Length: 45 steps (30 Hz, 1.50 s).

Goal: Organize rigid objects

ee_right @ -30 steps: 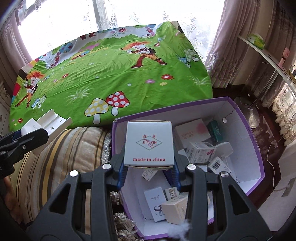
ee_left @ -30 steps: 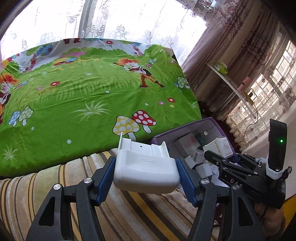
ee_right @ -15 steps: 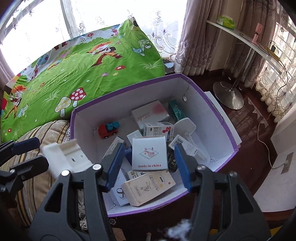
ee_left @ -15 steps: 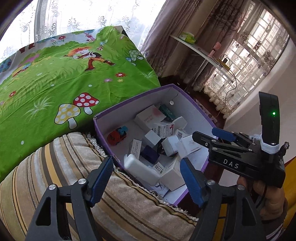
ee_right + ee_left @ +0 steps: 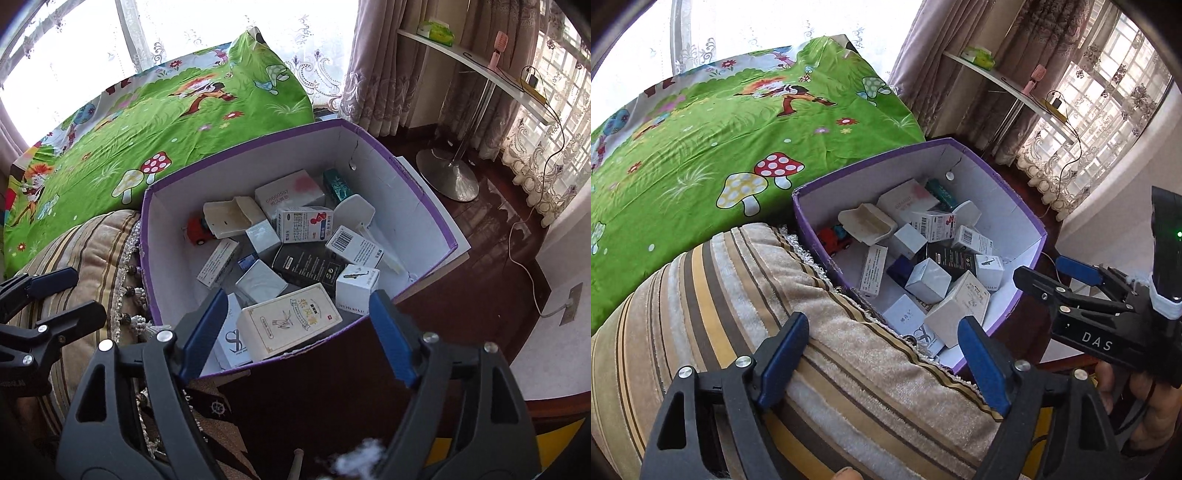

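Note:
A purple cardboard box [image 5: 871,164] [image 5: 240,153] holds several small cartons, a red toy car [image 5: 834,240] [image 5: 195,230] and a white plastic holder [image 5: 868,221] [image 5: 225,218], which lies on top near the left wall. My left gripper [image 5: 882,323] hangs over the striped cushion [image 5: 738,295] beside the box, its jaws opening with nothing between them. My right gripper [image 5: 298,299] hovers above the box's near edge, over a cream carton [image 5: 291,321]. Its jaws are also opening and hold nothing. Each gripper shows in the other's view: the right gripper [image 5: 1045,273] and the left gripper [image 5: 70,295].
A green cartoon bedspread [image 5: 720,129] covers the bed behind the box. To the right are a dark wooden floor [image 5: 498,229], a white shelf table on a round metal foot [image 5: 447,177], a trailing cable [image 5: 524,266] and lace curtains.
The white holder has left my left gripper and now lies in the box. The white carton has dropped from my right gripper among the others. Both jaws have widened and both views have swung over the box.

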Available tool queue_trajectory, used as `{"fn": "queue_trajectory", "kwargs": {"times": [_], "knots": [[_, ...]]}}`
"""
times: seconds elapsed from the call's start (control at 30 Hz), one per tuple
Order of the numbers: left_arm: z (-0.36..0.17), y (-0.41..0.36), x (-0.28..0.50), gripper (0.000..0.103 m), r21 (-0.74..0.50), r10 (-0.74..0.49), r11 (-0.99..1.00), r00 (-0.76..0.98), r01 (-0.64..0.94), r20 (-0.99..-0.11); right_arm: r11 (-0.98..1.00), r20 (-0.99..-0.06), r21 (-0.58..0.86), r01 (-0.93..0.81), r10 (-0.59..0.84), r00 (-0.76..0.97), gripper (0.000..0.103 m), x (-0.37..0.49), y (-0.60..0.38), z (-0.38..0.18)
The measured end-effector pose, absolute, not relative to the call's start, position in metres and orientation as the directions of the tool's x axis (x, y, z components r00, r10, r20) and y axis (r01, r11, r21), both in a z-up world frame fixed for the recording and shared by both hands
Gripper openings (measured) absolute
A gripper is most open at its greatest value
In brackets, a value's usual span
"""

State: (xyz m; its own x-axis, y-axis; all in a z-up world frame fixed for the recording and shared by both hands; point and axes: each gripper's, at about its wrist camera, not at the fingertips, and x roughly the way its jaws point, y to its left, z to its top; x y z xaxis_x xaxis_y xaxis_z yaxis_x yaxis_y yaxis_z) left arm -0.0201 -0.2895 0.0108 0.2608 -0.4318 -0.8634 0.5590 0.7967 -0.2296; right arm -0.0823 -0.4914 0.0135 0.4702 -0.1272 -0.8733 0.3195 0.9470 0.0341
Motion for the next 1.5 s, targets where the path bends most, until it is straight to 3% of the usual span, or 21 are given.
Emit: {"fn": "queue_trajectory", "kwargs": {"times": [0.47, 1.5], "knots": [[0.008, -0.292, -0.020, 0.093, -0.238, -0.446, 0.785, 0.254, 0.572, -0.858, 0.955, -0.874, 0.026, 0.294, -0.122, 0.471, 0.081, -0.076, -0.479, 0.017], [0.007, -0.293, -0.020, 0.093, -0.237, -0.445, 0.785, 0.255, 0.573, -0.858, 0.954, -0.881, 0.042, 0.296, -0.104, 0.461, 0.081, -0.076, -0.480, 0.012]]}}
